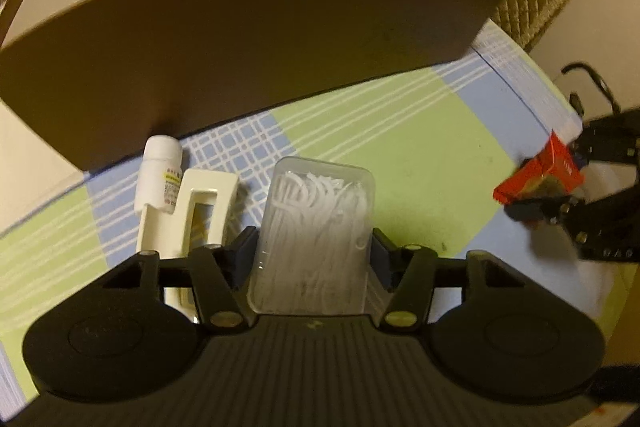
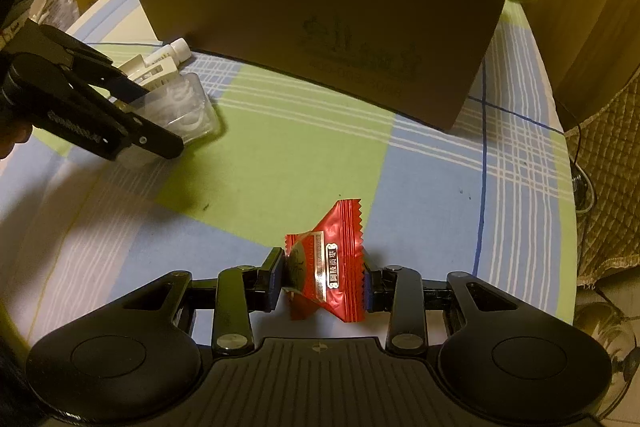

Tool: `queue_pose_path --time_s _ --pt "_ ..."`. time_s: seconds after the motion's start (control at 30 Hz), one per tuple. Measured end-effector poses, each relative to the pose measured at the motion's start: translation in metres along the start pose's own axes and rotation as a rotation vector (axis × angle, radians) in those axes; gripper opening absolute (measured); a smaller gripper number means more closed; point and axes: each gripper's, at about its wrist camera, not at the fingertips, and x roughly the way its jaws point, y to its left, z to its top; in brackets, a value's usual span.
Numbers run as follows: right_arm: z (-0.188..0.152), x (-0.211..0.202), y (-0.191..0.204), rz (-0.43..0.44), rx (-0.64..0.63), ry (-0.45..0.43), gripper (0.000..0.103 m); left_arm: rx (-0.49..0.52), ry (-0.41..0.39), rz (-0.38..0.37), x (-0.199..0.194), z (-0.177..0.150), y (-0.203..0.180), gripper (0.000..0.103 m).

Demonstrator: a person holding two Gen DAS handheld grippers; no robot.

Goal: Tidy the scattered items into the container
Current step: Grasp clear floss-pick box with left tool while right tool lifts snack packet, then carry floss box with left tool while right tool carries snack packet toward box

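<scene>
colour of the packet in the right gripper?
Red packet with gold print; clearest in the right wrist view.

Red sachet (image 2: pixel 334 267), clear floss box (image 1: pixel 316 231), brown carton (image 2: pixel 320 39), green-blue checked cloth (image 2: pixel 280 155)

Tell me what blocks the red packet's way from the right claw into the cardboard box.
Only the cardboard box's own near wall: the red packet, pinched in the right claw, must go over its rim. The checked cloth between them is bare; the left claw with its floss pick box sits off to the left.
</scene>
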Motion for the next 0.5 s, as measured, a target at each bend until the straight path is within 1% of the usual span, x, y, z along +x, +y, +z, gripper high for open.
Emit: queue_pose_path --time_s 0.2,0.33,0.4,0.43,0.5 --pt "-0.001 0.0 -0.001 0.0 -0.003 -0.003 0.034 0.026 0.027 0.004 -0.009 -0.019 -0.008 0.053" --pt "-0.001 0.0 0.0 -0.002 -0.005 -0.003 0.034 0.053 0.04 0.027 -0.016 -0.032 -0.012 0.053" --pt "0.0 0.001 0.001 -0.005 -0.01 -0.002 0.034 0.065 0.034 0.028 -0.017 -0.033 -0.013 0.053" --pt "0.0 0.001 0.001 -0.008 -0.013 -0.001 0.034 0.067 0.033 0.025 -0.017 -0.033 -0.013 0.056" --pt "0.0 0.001 0.002 -0.012 -0.019 0.0 0.034 0.073 0.027 0.027 -0.017 -0.031 -0.013 0.054"
